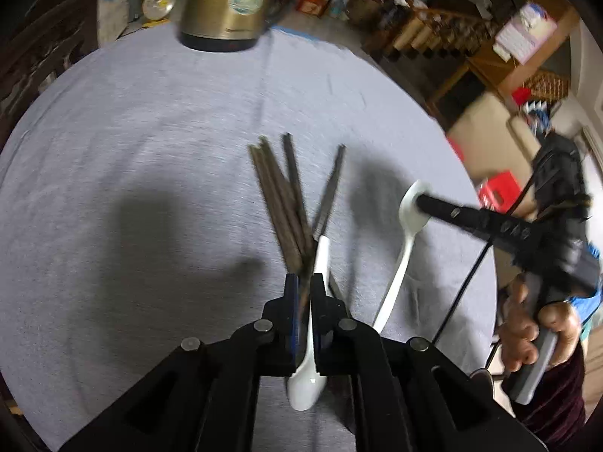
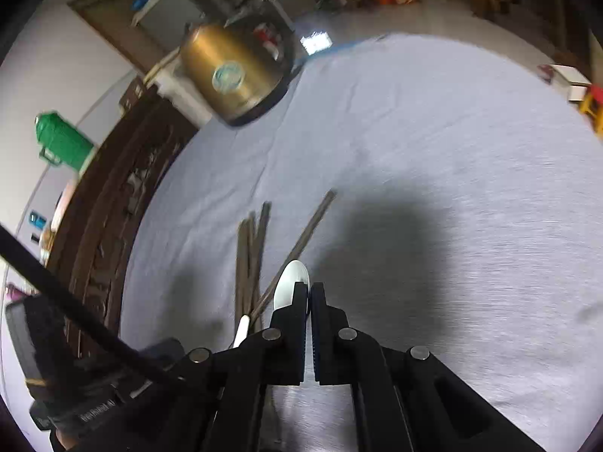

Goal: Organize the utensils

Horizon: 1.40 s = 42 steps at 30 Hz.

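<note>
L fingers [image 1: 305,282] clamp chopsticks [image 1: 279,196] & white spoon [image 1: 309,358]; R fingers [image 2: 309,293] grip 2nd spoon [image 2: 288,280].

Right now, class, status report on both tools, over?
Left tool shut on chopsticks and a white spoon. Right tool shut on second spoon. Nothing blocking.

left gripper [image 1: 304,282] angled down, jaws clamped tight; right gripper [image 2: 309,290] likewise, jaws pinched together, gripped by a hand [image 1: 535,327].
</note>
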Available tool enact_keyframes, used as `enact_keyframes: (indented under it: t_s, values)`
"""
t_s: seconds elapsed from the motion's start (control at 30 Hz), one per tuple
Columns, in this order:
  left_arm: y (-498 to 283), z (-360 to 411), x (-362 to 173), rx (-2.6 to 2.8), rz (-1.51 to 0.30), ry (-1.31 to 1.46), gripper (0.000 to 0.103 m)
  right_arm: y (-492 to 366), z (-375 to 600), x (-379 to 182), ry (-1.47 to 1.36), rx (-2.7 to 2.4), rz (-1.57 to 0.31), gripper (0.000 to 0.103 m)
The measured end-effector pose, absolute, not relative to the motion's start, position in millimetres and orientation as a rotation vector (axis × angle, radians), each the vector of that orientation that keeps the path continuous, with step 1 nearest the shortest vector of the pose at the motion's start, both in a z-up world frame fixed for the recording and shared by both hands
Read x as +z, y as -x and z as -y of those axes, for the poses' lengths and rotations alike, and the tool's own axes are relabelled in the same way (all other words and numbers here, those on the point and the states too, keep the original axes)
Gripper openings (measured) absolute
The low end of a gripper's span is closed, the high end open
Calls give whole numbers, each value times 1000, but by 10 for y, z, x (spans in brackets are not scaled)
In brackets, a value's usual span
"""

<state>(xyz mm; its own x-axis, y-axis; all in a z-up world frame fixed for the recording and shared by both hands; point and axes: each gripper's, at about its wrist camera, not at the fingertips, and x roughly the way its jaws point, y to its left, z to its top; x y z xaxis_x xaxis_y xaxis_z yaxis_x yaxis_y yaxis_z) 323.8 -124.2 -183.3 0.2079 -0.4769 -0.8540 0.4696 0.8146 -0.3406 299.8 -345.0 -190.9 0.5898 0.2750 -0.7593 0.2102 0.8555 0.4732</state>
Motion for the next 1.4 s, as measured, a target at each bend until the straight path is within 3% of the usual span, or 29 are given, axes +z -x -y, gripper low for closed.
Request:
enact_keyframes:
  t_s: [0.1, 0.33, 0.47, 0.53, 0.6, 1.07, 1.3, 1.37, 1.4]
  values:
    - [-3231, 1419, -1916, -662, -1223, -48, 24, -2825, 3628, -1841, -591, 10, -907, 3]
    - [-3372, 1876, -2087, -610, -1254, -167, 29, -2545, 3811, -1857, -618, -4, -876, 3]
    - [-3462, 1931, -2163, -588, -1276, -168, 27, -2431, 3874, -1882, -622, -4, -869, 3]
    - [-3462, 1932, -2192, -578, -1264, -179, 8, -2383, 3896, -1861, -626, 1, -863, 3]
    - [-3461, 1862, -2194, -581, -1261, -165, 6, -2362, 3902, -1835, -629, 5, -851, 3]
    - [-3284, 1210, -1463, -541, -1041, -27, 4, -2028, 3679, -1384, -535, -37, -666, 3]
    - [-3164, 1175, -1703, -534, -1156, -16, 5, -1824, 3676, -1239, -499, -97, -602, 3]
    - [-3052, 1086, -1814, -542, -1178, -16, 9, -1792, 3719, -1248, -505, -102, -605, 3]
    - [-2985, 1035, -1893, -535, -1192, -28, 16, -1782, 3744, -1265, -510, -106, -609, 3]
